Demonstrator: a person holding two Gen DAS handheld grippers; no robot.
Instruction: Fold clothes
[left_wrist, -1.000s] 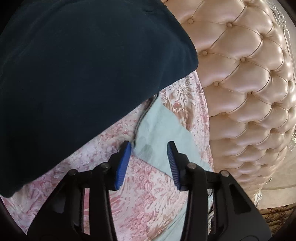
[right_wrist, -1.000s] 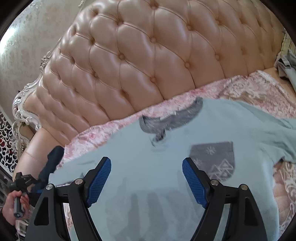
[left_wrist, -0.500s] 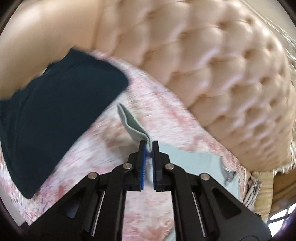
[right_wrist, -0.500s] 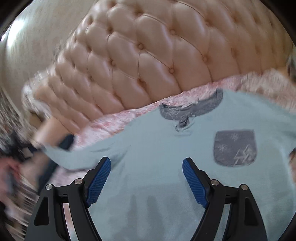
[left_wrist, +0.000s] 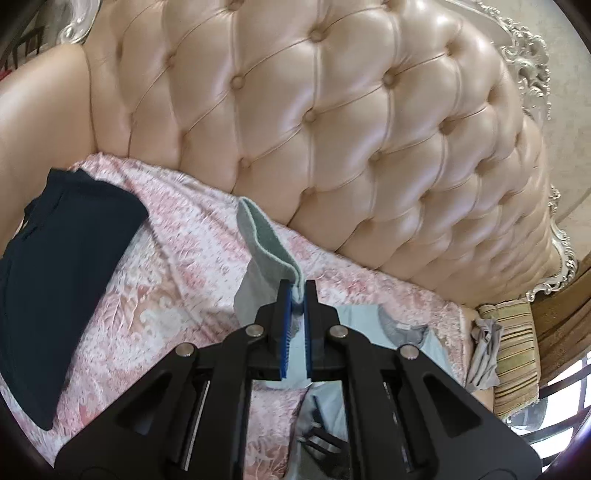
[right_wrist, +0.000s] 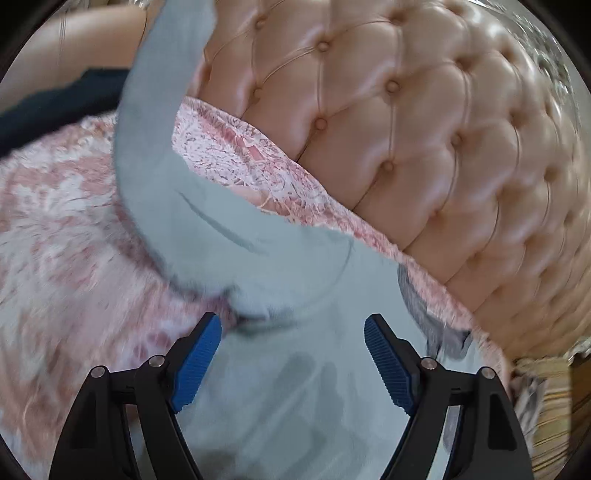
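My left gripper (left_wrist: 295, 286) has its fingers clamped on the cuff of the pale blue shirt (right_wrist: 295, 387), lifting the sleeve (left_wrist: 264, 240) clear of the bed (left_wrist: 166, 277) so I can fold it inward. The right gripper (right_wrist: 293, 354) hovers over the shirt body, fingers wide, holding nothing. The shirt lies flat, collar toward the tufted headboard (left_wrist: 369, 129); the sleeve's long axis rises up and away from the shoulder.
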